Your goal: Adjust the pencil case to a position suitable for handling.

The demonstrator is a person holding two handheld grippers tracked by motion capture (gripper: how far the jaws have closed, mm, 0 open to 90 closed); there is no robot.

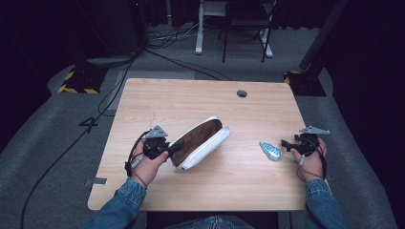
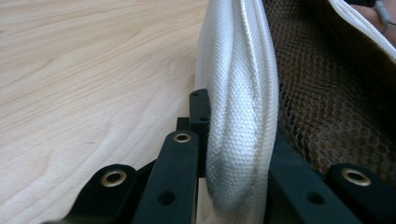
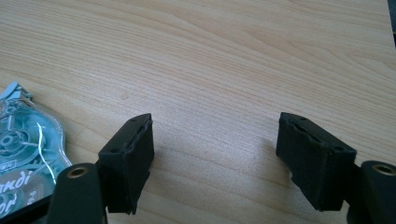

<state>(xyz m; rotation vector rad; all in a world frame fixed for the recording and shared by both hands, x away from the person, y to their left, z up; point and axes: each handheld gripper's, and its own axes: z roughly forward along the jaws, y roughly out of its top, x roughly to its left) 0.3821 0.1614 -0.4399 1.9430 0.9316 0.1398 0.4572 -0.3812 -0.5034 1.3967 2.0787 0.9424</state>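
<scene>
Left gripper [image 1: 173, 149] clamps white pouch [image 1: 203, 143]; right gripper [image 1: 285, 143] agape; wood table [image 1: 191, 102], dark room.

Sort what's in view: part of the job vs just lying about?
In the job:
- white pouch with brown mesh lining, edge pinched by left gripper
- blue correction-tape dispenser, beside open right gripper

Lying about:
- chair behind the table
- floor cables
</scene>
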